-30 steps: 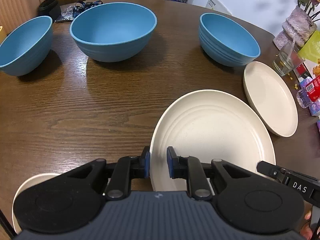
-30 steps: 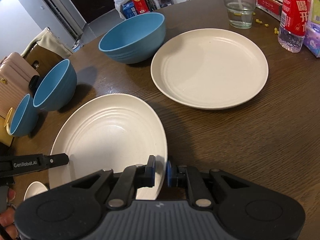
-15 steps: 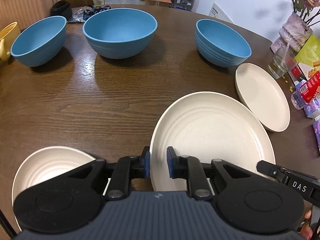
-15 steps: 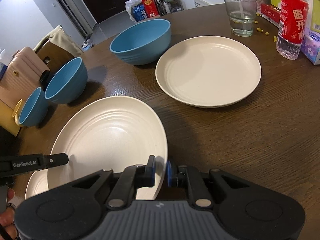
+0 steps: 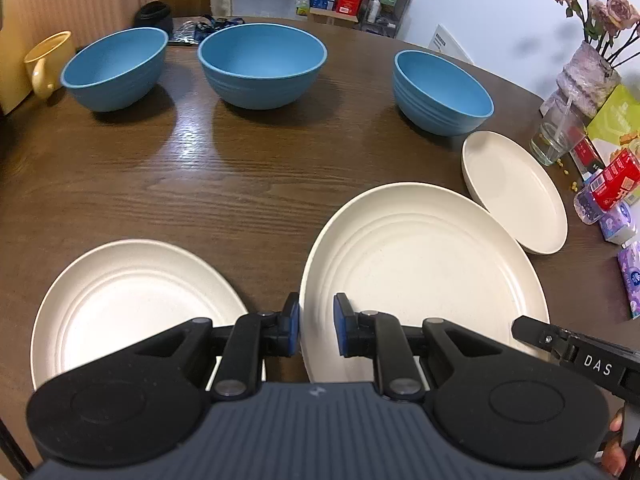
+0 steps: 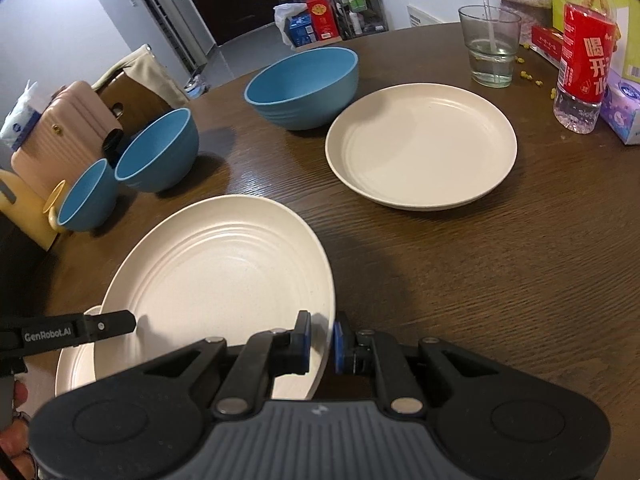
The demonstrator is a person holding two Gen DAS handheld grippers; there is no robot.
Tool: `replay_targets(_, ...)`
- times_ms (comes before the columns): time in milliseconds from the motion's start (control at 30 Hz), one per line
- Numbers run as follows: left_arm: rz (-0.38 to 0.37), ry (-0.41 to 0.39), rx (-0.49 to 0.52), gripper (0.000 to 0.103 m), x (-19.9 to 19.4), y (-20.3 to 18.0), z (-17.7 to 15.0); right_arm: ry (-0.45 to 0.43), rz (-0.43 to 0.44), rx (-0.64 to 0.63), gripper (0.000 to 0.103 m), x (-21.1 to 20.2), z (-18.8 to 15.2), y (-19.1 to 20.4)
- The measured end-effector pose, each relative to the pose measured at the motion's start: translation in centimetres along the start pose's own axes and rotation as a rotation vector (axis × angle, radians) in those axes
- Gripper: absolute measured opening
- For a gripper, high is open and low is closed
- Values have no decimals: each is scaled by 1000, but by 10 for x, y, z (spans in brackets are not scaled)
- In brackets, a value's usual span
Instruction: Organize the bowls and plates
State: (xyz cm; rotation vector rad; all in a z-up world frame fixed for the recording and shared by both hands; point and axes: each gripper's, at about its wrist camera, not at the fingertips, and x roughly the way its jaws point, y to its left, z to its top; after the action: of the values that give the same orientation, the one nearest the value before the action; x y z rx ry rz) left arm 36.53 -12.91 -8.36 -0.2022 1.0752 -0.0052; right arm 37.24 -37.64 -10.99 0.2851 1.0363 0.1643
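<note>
We have both grippers — left gripper (image 5: 316,330) and right gripper (image 6: 321,342) — pinched on opposite rims of the ridged cream plate (image 5: 420,280), held over the wooden table (image 5: 224,184) beside another plate (image 5: 128,304), three blue bowls (image 5: 262,66) beyond.

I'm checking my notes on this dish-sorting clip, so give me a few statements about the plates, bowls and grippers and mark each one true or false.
1. Both grippers clamp the rim of the same cream plate. True: the left gripper and the right gripper hold opposite edges.
2. Four blue bowls stand on the table. False: there are three.
3. The blue bowls are nested in one stack. False: the three blue bowls stand apart.
4. A second cream plate lies to the left of the held one in the left wrist view. True.
5. The drinking glass lies on its side. False: it stands upright, with a little liquid in it.
</note>
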Motion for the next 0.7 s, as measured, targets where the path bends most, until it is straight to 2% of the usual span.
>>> replay_targets(700, 74, -55, -125, 18, -47, 34, -49, 11, 89, -129, 11, -19, -26, 32)
